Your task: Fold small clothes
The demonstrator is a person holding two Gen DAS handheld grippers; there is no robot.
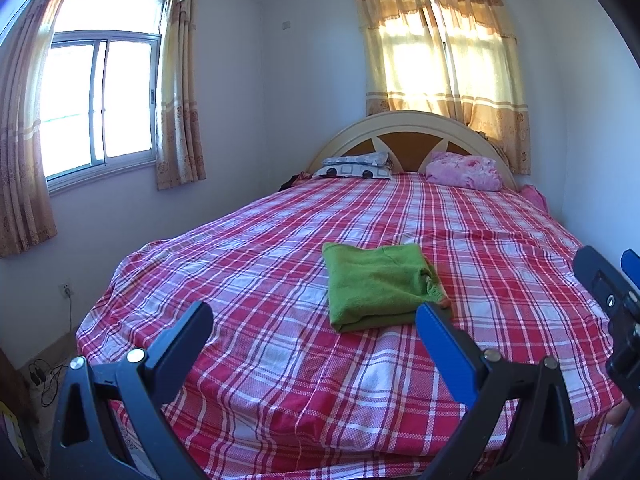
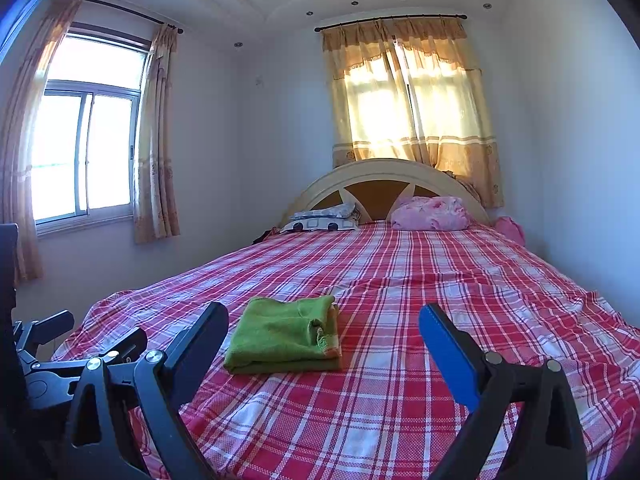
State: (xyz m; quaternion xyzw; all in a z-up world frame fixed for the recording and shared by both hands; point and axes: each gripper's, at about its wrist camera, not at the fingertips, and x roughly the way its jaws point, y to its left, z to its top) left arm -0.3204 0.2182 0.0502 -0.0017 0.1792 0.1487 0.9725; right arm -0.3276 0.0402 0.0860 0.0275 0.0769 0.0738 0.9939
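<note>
Partly behind the left tongs [image 1: 314, 316], folded green garment [image 1: 376, 288].

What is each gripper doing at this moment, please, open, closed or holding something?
Left gripper: open, holding nothing, apart from the folded green garment.
Right gripper: open, holding nothing.
</note>
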